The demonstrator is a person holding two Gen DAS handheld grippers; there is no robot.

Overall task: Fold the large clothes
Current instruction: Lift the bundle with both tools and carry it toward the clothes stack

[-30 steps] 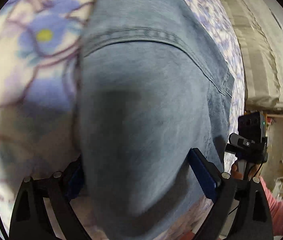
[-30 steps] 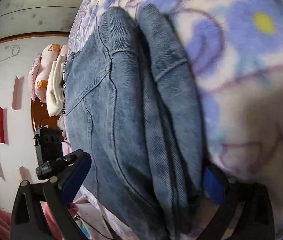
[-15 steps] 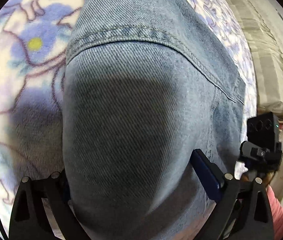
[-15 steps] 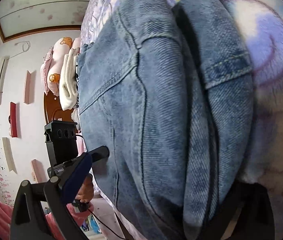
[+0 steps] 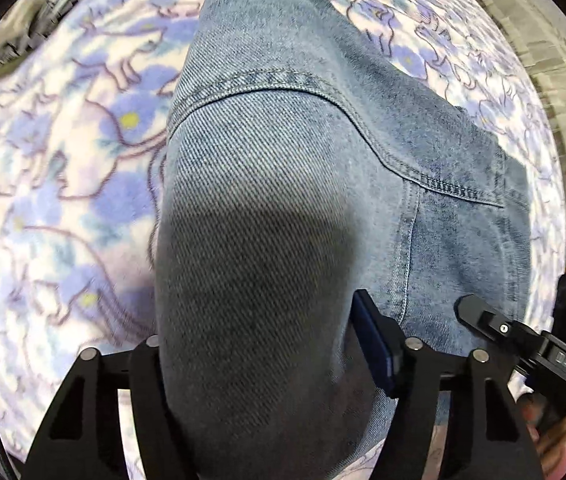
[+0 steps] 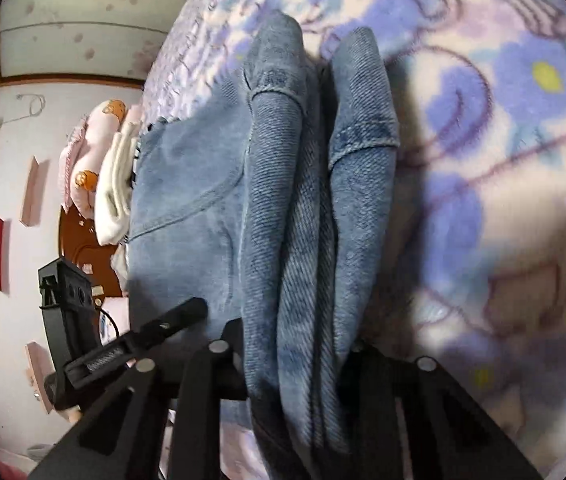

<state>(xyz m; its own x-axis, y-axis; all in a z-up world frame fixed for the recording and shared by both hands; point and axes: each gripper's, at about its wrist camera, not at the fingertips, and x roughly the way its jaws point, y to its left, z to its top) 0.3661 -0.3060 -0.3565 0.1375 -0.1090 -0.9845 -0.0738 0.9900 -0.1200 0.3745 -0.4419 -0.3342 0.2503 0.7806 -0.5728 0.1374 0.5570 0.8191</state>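
Observation:
A pair of blue denim jeans lies folded on a bed with a purple flower blanket. My left gripper is shut on a thick fold of the jeans at its near edge; the denim fills the gap between the jaws and hides the left pad. My right gripper is shut on several stacked layers of the jeans at the other near corner. Each gripper shows at the edge of the other's view: the right one in the left wrist view and the left one in the right wrist view.
The flower blanket covers the bed around the jeans. Pink and white folded pillows or bedding lie at the far end of the bed. A striped dark item lies at the far left. A pale curtain hangs to the right.
Both grippers have closed from wide open onto the near folds of the jeans. The views have pulled back and more of the blanket shows around the denim.

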